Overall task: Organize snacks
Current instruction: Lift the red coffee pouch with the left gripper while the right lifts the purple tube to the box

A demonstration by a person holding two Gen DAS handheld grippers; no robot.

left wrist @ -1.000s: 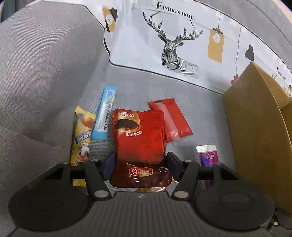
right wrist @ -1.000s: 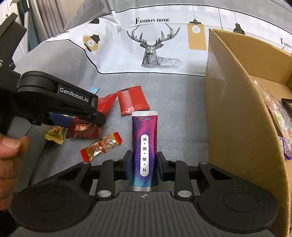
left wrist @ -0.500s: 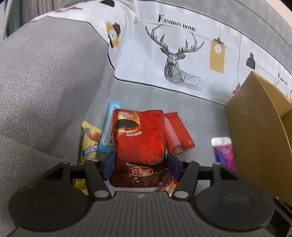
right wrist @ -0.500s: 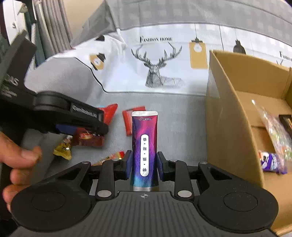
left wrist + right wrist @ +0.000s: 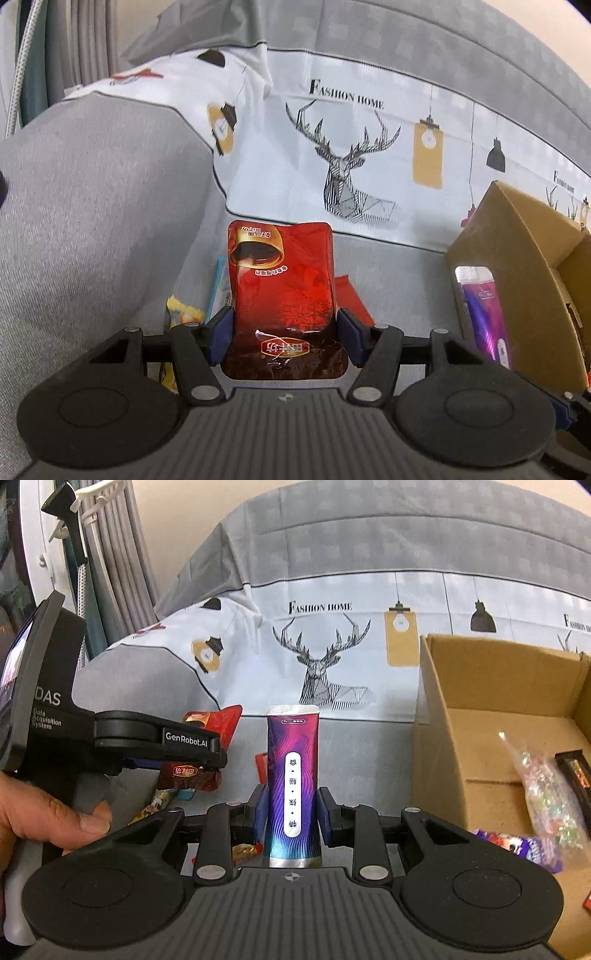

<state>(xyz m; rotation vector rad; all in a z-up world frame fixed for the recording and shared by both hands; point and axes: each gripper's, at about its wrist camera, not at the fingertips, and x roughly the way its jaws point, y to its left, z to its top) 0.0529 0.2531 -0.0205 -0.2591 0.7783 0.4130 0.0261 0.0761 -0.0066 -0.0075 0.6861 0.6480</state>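
My left gripper (image 5: 283, 334) is shut on a red snack pouch (image 5: 282, 280) and holds it up above the grey sofa seat; it also shows in the right wrist view (image 5: 207, 746), at the left. My right gripper (image 5: 291, 812) is shut on a purple snack packet (image 5: 292, 775), lifted off the seat just left of the open cardboard box (image 5: 436, 738). The purple packet also shows in the left wrist view (image 5: 484, 314), against the box wall (image 5: 517, 266).
Loose snacks lie on the seat below: a yellow packet (image 5: 181, 314), a blue stick (image 5: 221, 284), a flat red packet (image 5: 351, 299). The box holds a clear candy bag (image 5: 543, 794), a purple wrapper (image 5: 524, 845) and a dark bar (image 5: 576, 771). A deer-print cloth (image 5: 351, 166) covers the backrest.
Both grippers have risen off the seat with their packets. The right gripper has moved toward the box, so its inside now shows.
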